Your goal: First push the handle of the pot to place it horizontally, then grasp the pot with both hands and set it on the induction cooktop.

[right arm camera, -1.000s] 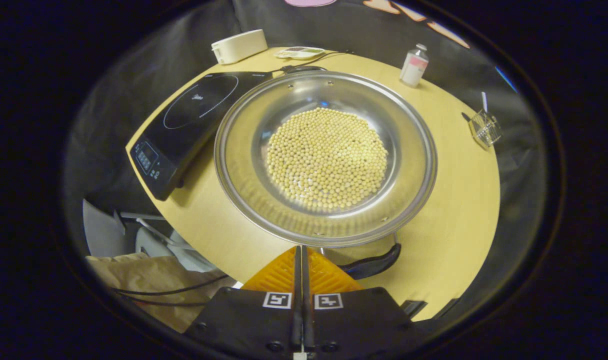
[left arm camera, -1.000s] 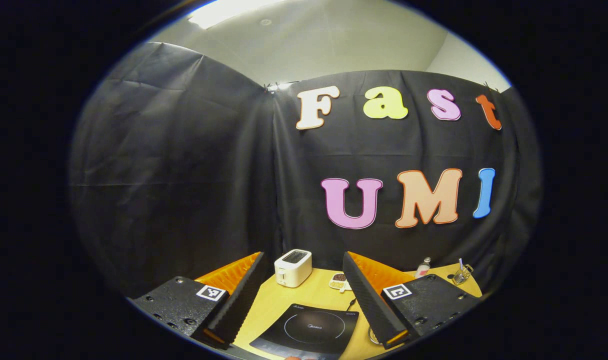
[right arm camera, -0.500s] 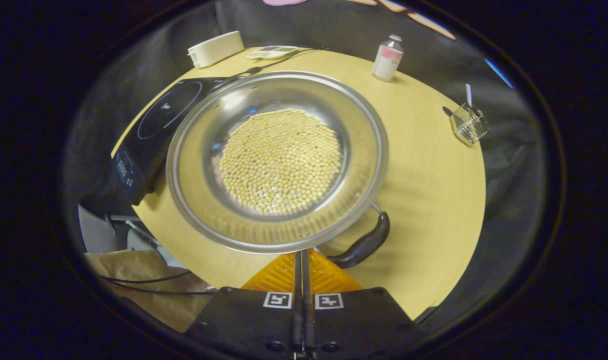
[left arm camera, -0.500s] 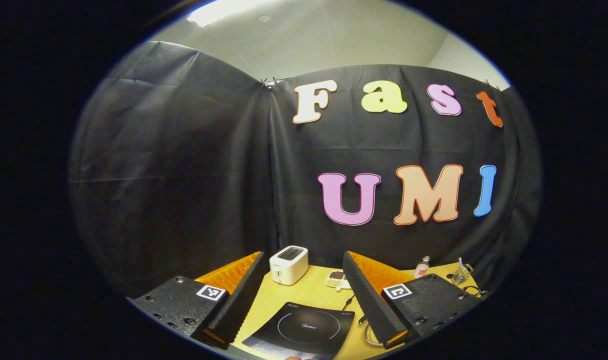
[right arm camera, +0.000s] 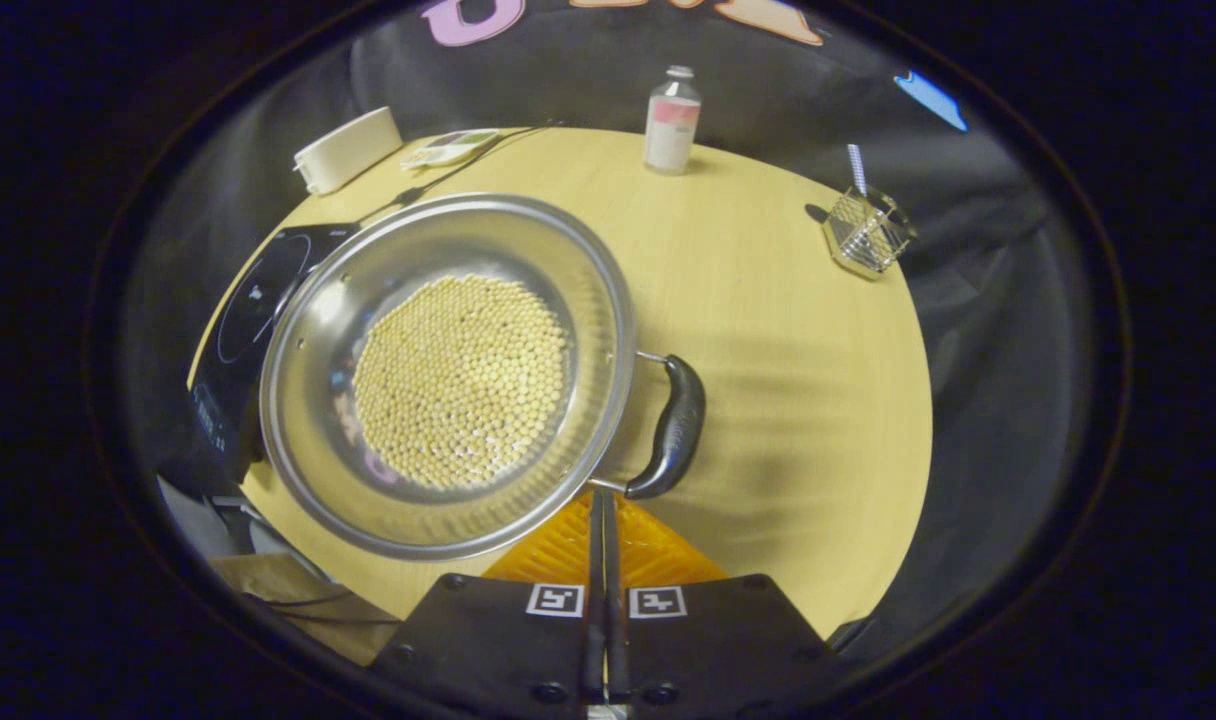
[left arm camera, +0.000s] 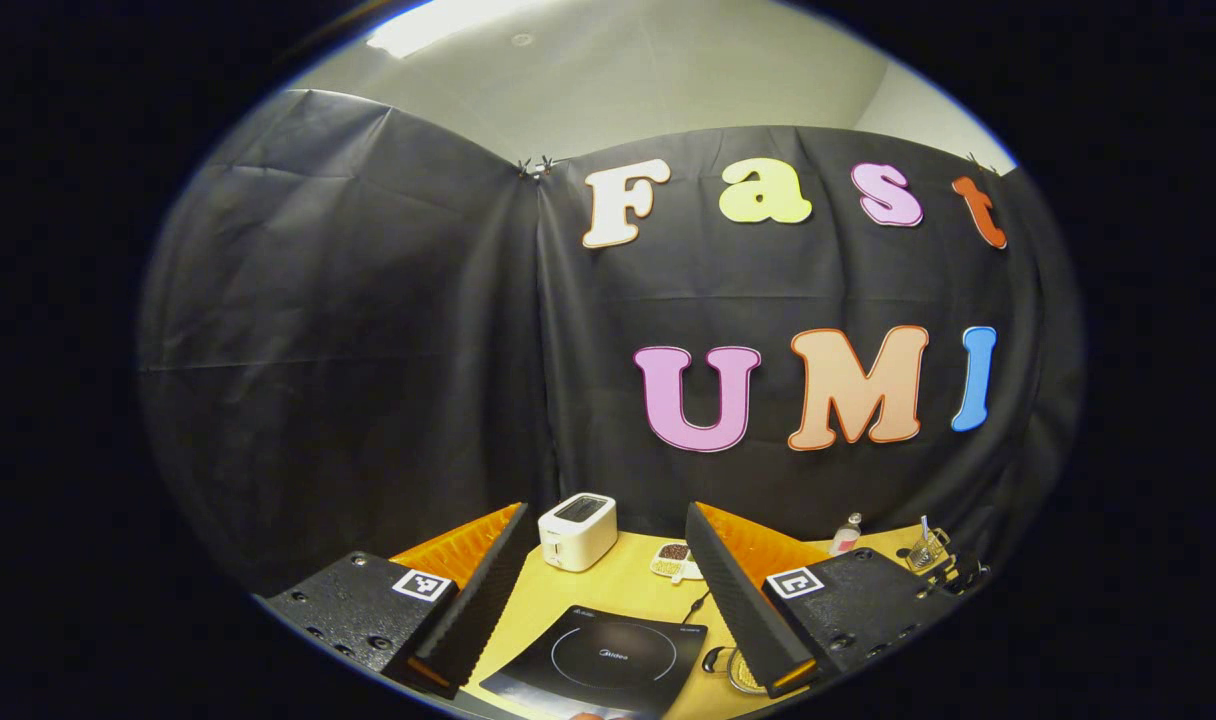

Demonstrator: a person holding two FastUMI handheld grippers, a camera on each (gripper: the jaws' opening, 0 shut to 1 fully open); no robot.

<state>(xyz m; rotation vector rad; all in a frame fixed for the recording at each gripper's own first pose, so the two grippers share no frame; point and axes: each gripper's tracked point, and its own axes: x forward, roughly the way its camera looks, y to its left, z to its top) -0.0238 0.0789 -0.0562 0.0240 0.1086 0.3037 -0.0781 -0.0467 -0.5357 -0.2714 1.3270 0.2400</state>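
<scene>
A round pale wooden table [right arm camera: 768, 300] takes up the middle of the right gripper view, with black cloth hung behind it at the top of the frame; in the left gripper view the cloth covers most of the frame, with a pale ceiling and a bright light at the upper left; writing on the black cooktop [left arm camera: 608, 655] is too small to read; the steel pot [right arm camera: 308, 390], holding a bed of small yellow beans [right arm camera: 458, 380], sits left of centre, its rim overlapping the cooktop [right arm camera: 253, 300] at the left edge; its black handle [right arm camera: 673, 425] sticks out right of centre; the right gripper [right arm camera: 602, 500] at the bottom has its fingers pressed together with nothing between them, tips just below the handle; the left gripper [left arm camera: 603, 575] stands wide apart, holding nothing; a white toaster [right arm camera: 348, 150], a small dish [right arm camera: 448, 148], a bottle [right arm camera: 672, 120] and a clear cup [right arm camera: 868, 230] ring the far edge.
</scene>
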